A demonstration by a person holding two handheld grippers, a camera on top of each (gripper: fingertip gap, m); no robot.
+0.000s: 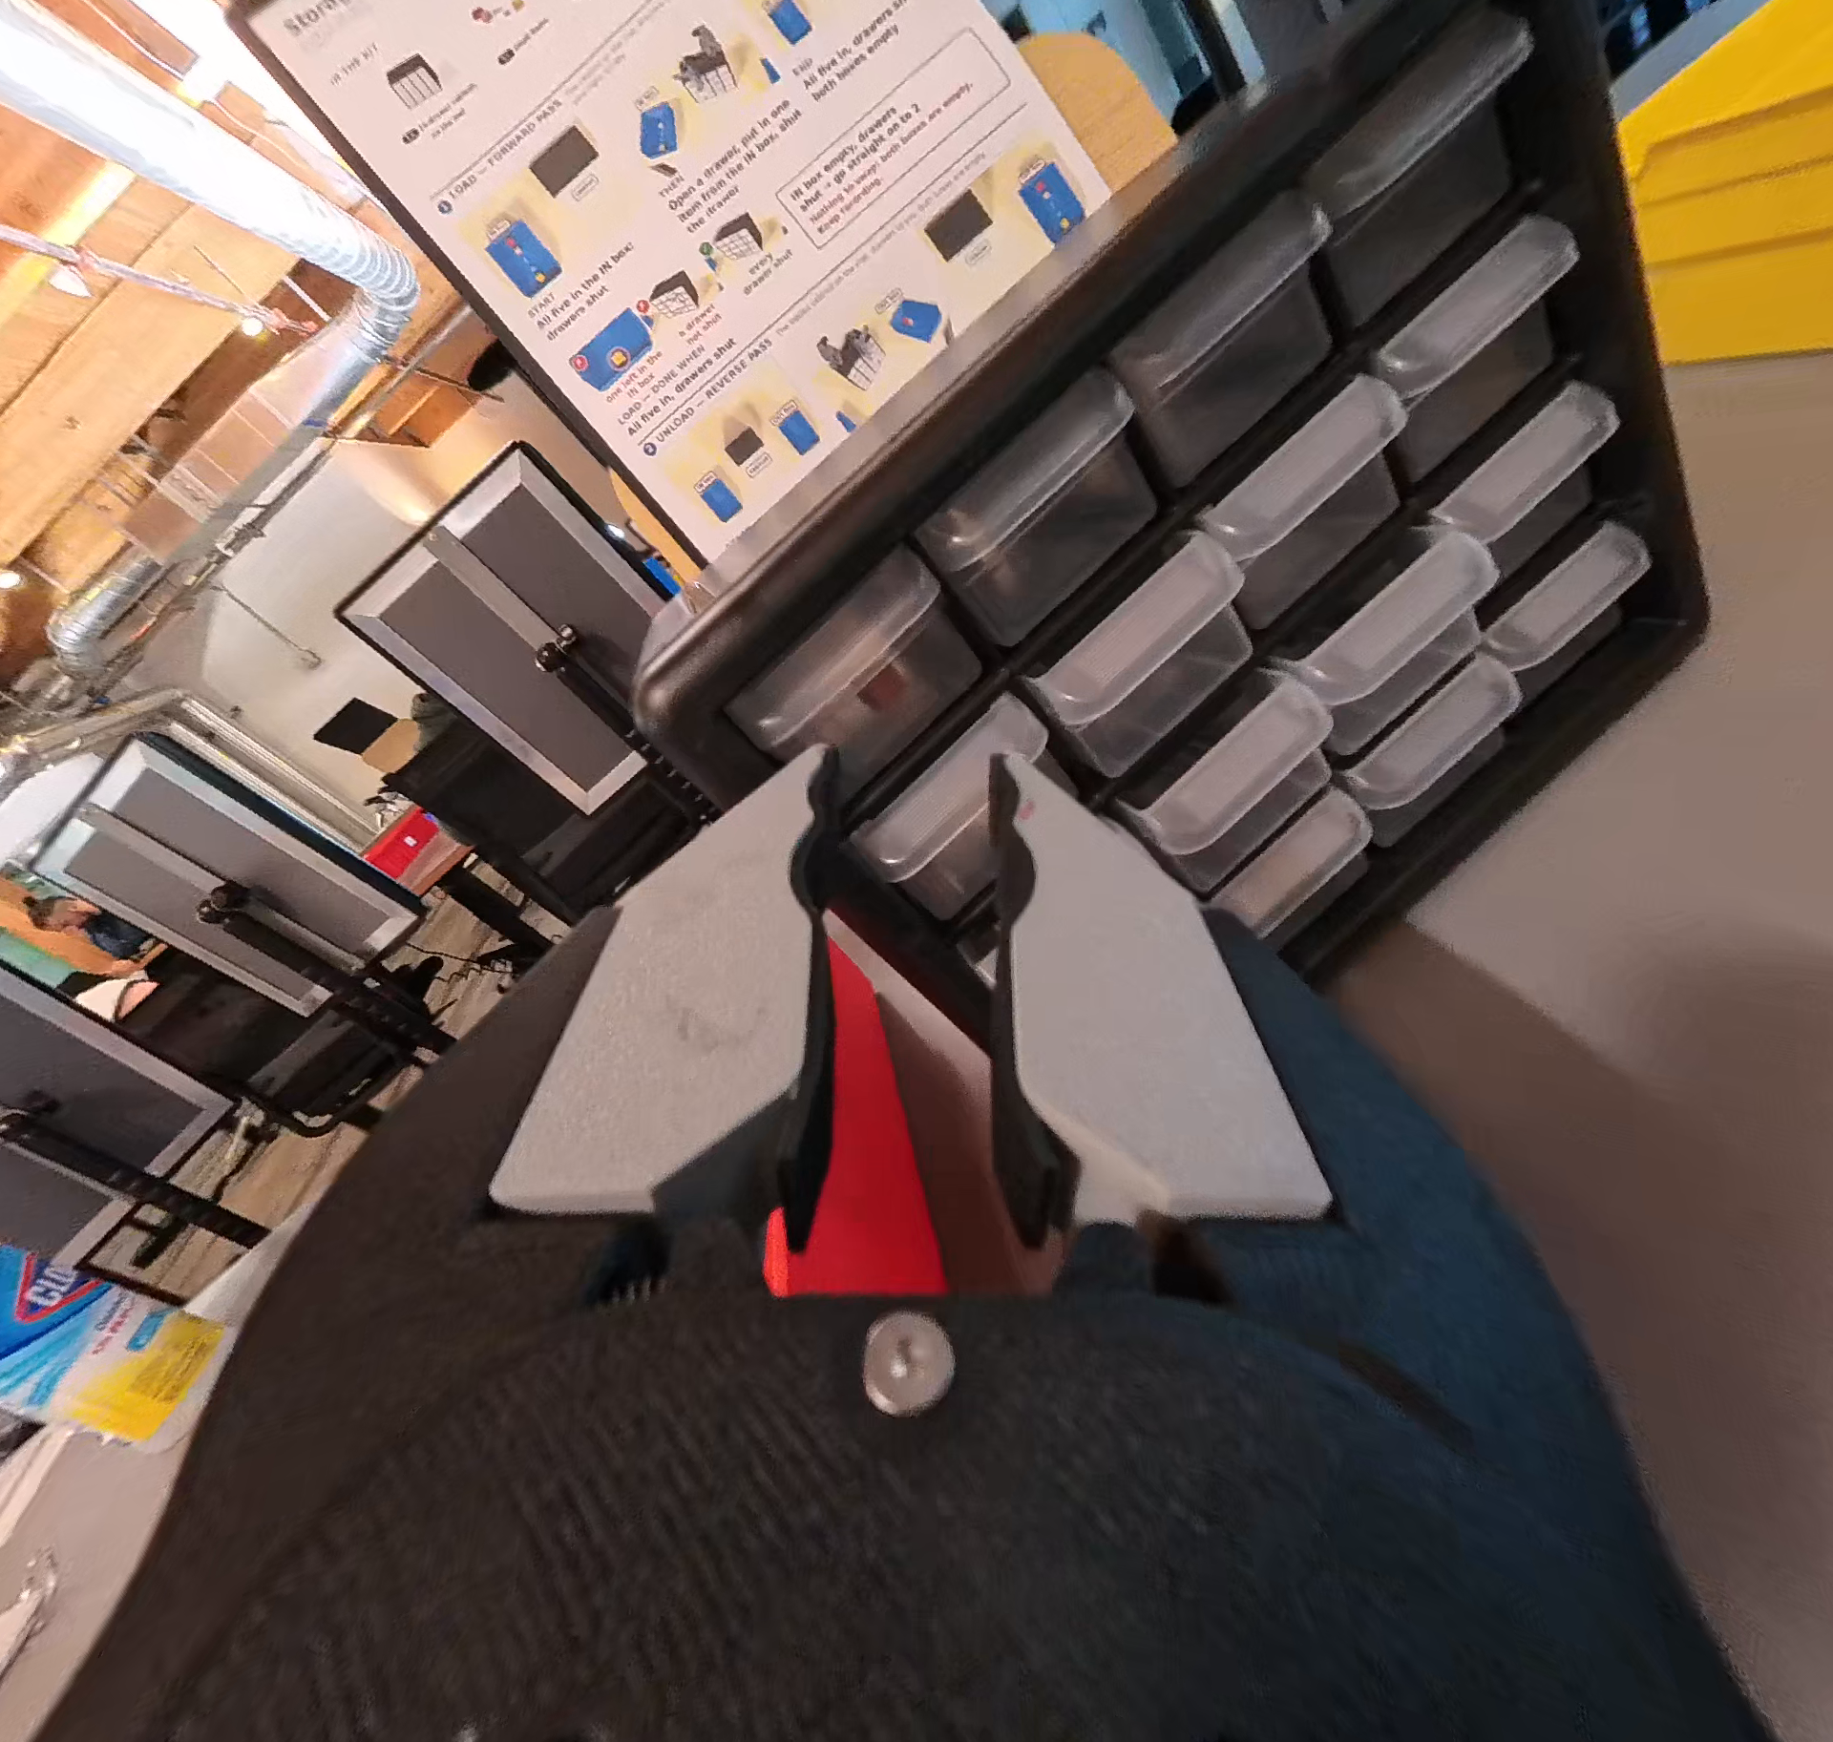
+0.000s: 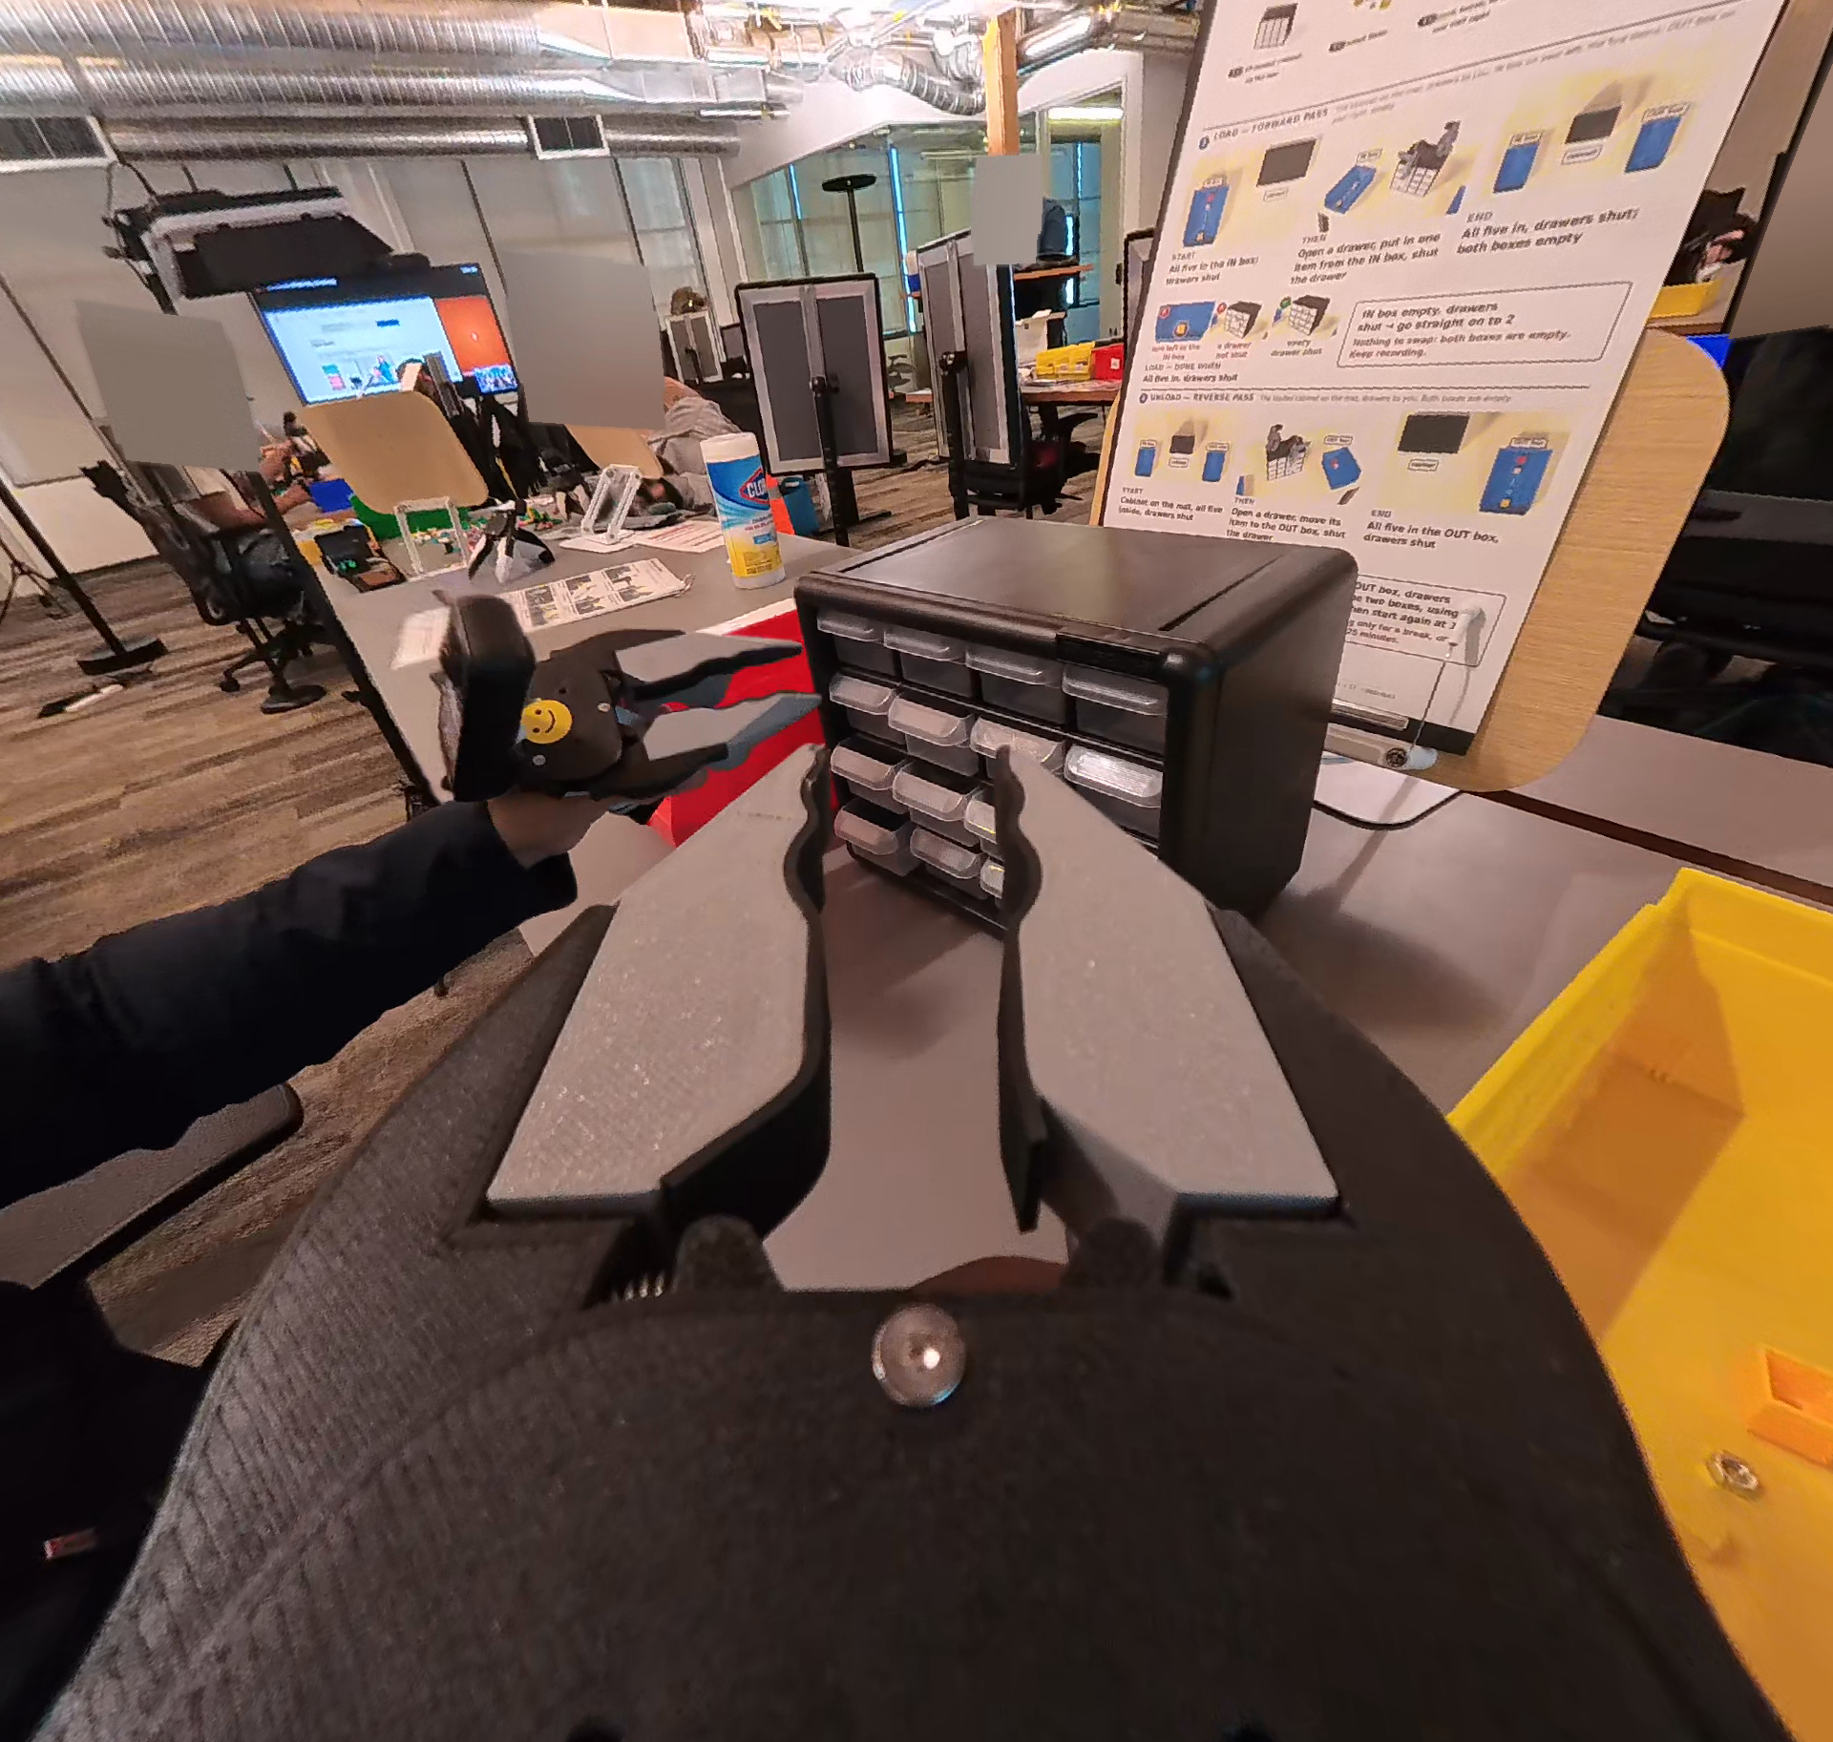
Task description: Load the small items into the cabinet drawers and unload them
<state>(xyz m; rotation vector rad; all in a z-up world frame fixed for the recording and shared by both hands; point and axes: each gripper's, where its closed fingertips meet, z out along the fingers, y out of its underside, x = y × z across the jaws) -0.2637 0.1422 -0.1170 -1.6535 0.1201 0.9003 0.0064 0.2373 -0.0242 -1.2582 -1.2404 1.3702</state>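
The upright cabinet (image 2: 1071,703) turns its drawer fronts toward both tongs, left (image 1: 908,782) and right (image 2: 908,782), each narrowly parted, holding nothing.

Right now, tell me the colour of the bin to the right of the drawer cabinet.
Yellow bin; clearest in the right wrist view.

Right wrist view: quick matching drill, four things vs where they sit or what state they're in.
1. storage cabinet
2. yellow box
3. red box
4. left gripper

a. left of the cabinet
b. right foreground, open top
c. jaws apart, nothing between them
d. centre of the table, in front of the instruction board

Pairs: 1-d, 2-b, 3-a, 4-c
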